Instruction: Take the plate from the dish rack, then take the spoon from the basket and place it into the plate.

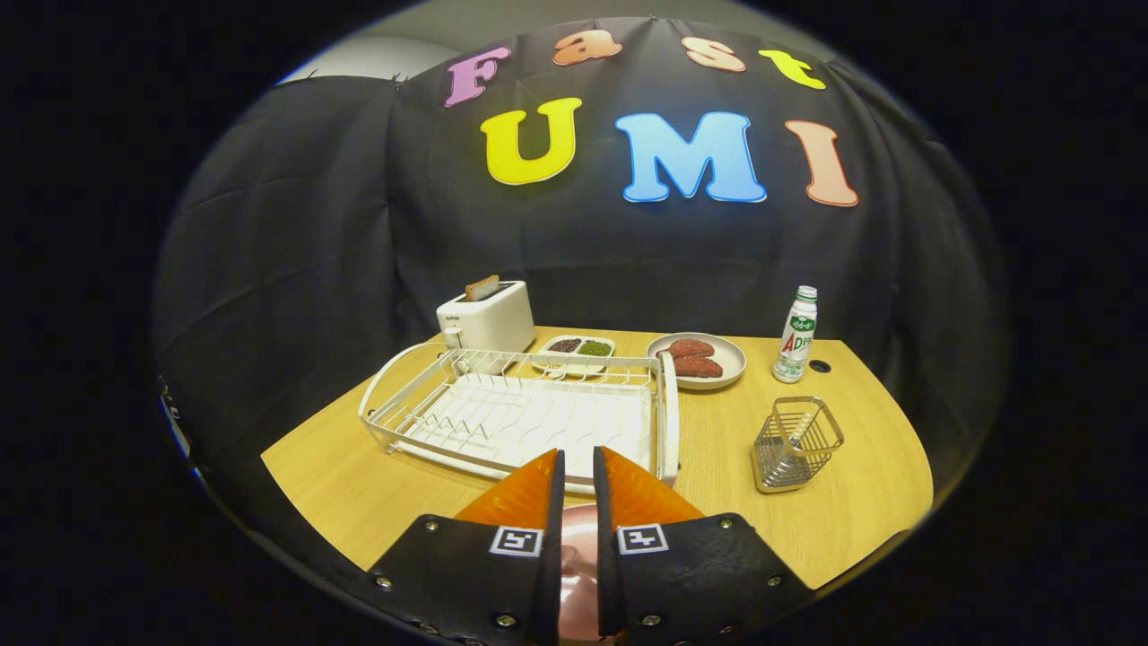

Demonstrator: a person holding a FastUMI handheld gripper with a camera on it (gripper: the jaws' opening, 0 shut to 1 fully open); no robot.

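My gripper (578, 462) hovers over the near edge of the wooden table (359, 484), its fingers drawn close with a narrow gap. A glossy pink piece (578, 556) fills that gap behind the fingertips. It looks like the spoon, held between both fingers, and most of it is hidden. Just beyond the fingertips lies the white wire dish rack (520, 413), with no plate in it. To the right of the fingers stands the small wire basket (796, 444), with nothing showing inside.
Behind the rack stand a white toaster (487, 318) with a slice of bread and a small tray of beans (578, 348). A plate with sausages (698, 359) and a small bottle (796, 335) sit at the back right.
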